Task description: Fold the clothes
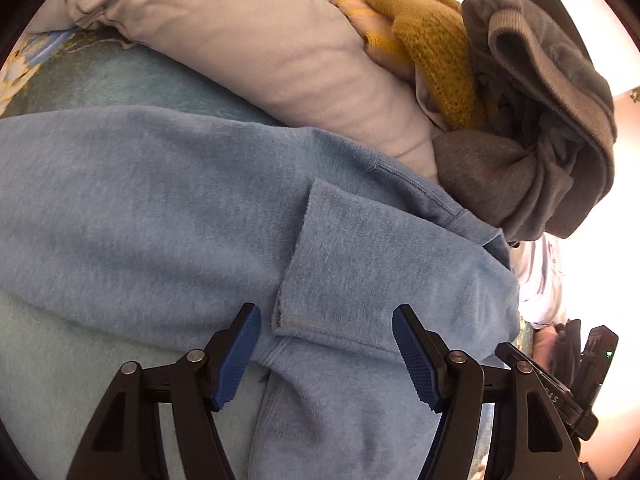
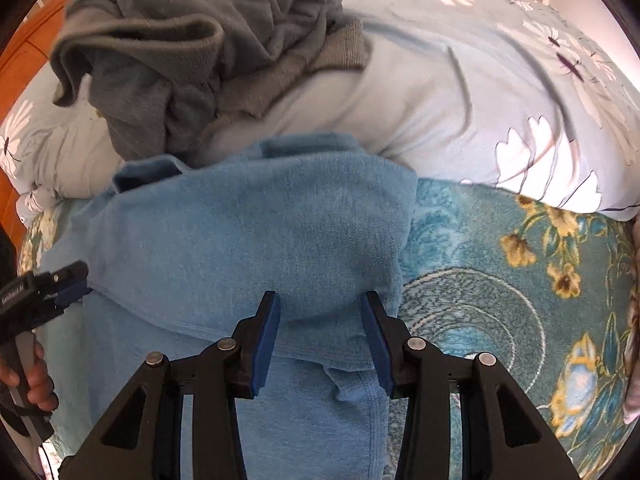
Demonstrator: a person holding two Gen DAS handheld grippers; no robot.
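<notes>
While your left gripper (image 1: 326, 350) hangs with its jaws spread wide and empty over the fuzzy light-blue fleece garment (image 1: 168, 208), that garment lies partly folded on the teal floral blanket (image 2: 500, 280), one cuffed flap doubled back between the blue pads. Further right, your right gripper (image 2: 321, 338) is also parted, holding nothing, above the folded edge. Behind sits a crumpled grey sweatshirt (image 2: 168, 60) on a pale pillow (image 2: 440, 100).
</notes>
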